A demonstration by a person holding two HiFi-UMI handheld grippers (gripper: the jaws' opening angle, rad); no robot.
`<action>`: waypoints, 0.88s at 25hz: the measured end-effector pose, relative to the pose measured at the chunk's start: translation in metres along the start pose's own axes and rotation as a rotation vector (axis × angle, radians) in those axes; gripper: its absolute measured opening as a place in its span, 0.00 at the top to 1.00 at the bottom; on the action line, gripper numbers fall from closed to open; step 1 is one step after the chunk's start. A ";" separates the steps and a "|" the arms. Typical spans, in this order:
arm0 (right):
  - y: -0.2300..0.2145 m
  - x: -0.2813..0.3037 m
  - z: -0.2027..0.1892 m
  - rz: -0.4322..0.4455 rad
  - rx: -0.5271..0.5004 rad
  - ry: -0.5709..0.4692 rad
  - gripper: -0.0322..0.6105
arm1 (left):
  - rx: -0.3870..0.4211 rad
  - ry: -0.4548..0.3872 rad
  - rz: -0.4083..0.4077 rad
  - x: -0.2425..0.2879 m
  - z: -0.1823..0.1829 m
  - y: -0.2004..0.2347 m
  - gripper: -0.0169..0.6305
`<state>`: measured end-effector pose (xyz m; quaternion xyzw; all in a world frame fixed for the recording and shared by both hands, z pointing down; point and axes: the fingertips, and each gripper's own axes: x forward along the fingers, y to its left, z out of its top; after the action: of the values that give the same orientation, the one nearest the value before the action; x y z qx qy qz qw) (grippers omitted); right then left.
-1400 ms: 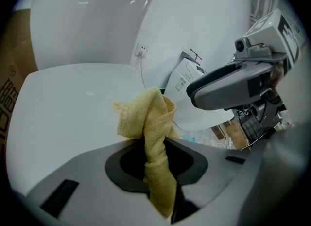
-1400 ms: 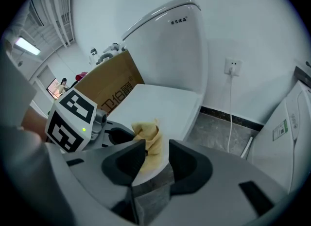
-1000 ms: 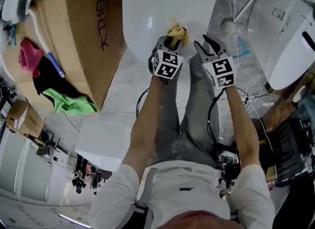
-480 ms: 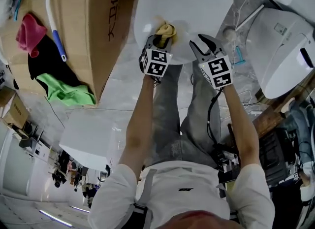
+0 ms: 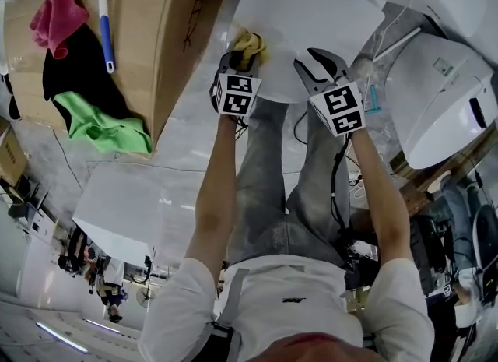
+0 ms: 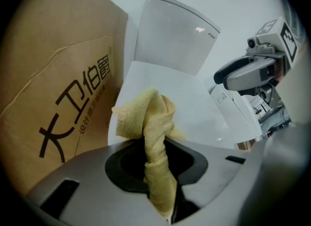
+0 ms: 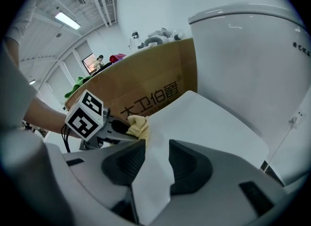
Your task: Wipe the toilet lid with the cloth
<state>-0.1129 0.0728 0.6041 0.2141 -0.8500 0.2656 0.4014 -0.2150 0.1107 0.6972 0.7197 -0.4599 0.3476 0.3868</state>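
Observation:
The white toilet lid lies closed at the top of the head view, with the tank behind it. A yellow cloth rests on the lid's left edge, close to the cardboard box. My left gripper is shut on the cloth, which bunches up beyond the jaws onto the lid. My right gripper hovers open at the lid's front edge, and the lid shows through the gap between its jaws. From the right gripper I see the left gripper and the cloth.
A large cardboard box stands right against the toilet's left side, with pink, black and green cloths and a blue-handled brush on it. A second white toilet lies to the right. Cables run along the floor by the person's legs.
The left gripper has slid the cloth from the middle of the lid's front to its left edge beside the box. The right gripper stayed open and followed alongside.

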 end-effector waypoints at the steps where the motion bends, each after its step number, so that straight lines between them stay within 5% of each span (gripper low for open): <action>1: 0.002 0.002 0.004 0.004 -0.008 0.000 0.69 | -0.009 -0.004 0.008 -0.002 -0.001 0.005 0.81; 10: 0.023 0.012 0.018 0.042 -0.064 0.015 0.69 | -0.058 -0.036 0.048 -0.013 -0.008 0.032 0.81; 22: 0.027 0.000 -0.016 0.063 -0.090 0.048 0.69 | -0.149 -0.084 0.122 -0.023 -0.027 0.030 0.81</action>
<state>-0.1194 0.1031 0.6056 0.1627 -0.8574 0.2447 0.4224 -0.2543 0.1355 0.6972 0.6735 -0.5432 0.3050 0.3979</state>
